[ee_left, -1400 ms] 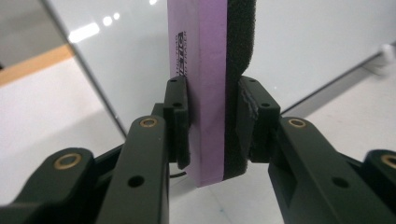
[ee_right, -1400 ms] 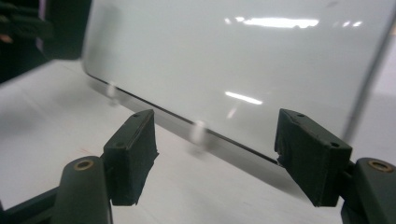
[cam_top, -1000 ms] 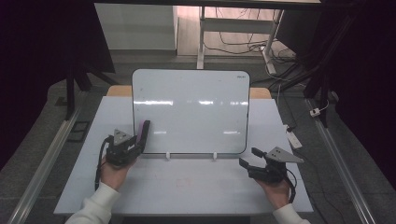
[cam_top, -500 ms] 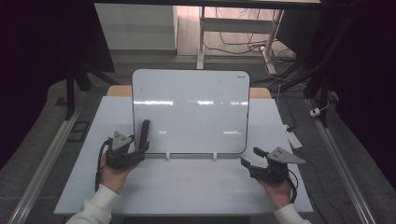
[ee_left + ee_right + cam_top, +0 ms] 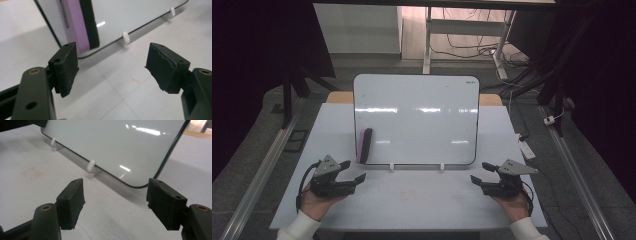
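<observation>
The eraser, black felt w/ a purple back, is seen stuck upright on the lower left part of the whiteboard, just above the board's bottom edge; in the left gripper view it stands just beyond the near jaw, not touched by it. The board is propped, tilted back, on two small white pegs near the middle of the counter.

The left gripper is held low on the counter, near and a little left of the eraser. Its jaws have just been opening and now stand released w/ nothing between them, so the eraser appears to have been let go on the board. The right gripper rests at the near right by the board's right corner, also wide and empty.

The step in hand is judged to be the release and pull-back from the eraser. It is best done by drawing the left gripper straight back toward the near edge, approx. along its own axis, w/ jaws kept wide so no pad catches the eraser's lower end. Sideways sweeps should be avoided: a nudge could slide the eraser off or rock the board on its pegs. The right gripper can be left where it is, apart from the board's edge.
</observation>
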A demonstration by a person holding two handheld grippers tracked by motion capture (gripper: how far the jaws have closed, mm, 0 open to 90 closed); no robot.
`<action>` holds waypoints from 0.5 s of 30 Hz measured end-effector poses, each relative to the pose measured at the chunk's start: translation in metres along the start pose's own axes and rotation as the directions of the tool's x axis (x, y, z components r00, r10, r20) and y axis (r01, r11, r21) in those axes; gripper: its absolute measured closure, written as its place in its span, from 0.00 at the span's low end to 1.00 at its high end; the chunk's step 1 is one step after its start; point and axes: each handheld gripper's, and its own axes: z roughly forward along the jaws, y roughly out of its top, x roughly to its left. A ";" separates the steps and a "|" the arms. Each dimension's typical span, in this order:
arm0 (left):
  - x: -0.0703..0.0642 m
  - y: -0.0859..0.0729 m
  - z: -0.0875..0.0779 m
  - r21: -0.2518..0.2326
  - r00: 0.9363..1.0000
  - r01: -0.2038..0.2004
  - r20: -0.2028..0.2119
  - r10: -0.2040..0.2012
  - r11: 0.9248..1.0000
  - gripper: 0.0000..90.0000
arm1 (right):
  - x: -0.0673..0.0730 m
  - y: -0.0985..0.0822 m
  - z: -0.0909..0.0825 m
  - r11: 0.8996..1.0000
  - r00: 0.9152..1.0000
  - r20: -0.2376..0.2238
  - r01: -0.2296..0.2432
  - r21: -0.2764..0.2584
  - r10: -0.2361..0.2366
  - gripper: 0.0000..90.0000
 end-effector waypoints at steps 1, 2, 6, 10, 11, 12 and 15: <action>0.001 -0.002 -0.001 0.001 1.000 0.000 0.006 0.000 1.000 0.29 | -0.001 0.000 -0.001 1.000 1.000 -0.001 0.003 -0.001 -0.003 0.33; 0.003 -0.004 -0.002 0.001 1.000 0.002 0.008 -0.002 1.000 0.29 | -0.001 0.000 -0.002 1.000 1.000 -0.002 0.007 -0.002 -0.007 0.33; 0.006 -0.007 -0.005 -0.003 1.000 0.008 0.007 -0.008 1.000 0.29 | -0.002 -0.002 -0.005 1.000 1.000 -0.001 0.010 0.000 -0.010 0.33; 0.005 -0.006 -0.005 -0.001 1.000 0.013 0.002 -0.013 1.000 0.29 | -0.003 -0.002 -0.007 1.000 1.000 -0.002 0.006 -0.009 -0.006 0.33; 0.005 -0.006 -0.005 0.001 1.000 0.016 0.000 -0.016 1.000 0.29 | -0.003 -0.002 -0.007 1.000 1.000 -0.002 0.009 -0.009 -0.009 0.33; 0.005 -0.006 -0.004 0.004 1.000 0.016 0.000 -0.016 1.000 0.29 | -0.003 -0.001 -0.007 1.000 1.000 -0.002 0.013 -0.006 -0.013 0.33; 0.004 -0.006 -0.004 0.007 1.000 0.015 -0.005 -0.015 1.000 0.29 | -0.002 -0.001 -0.007 1.000 1.000 -0.003 0.012 -0.009 -0.012 0.33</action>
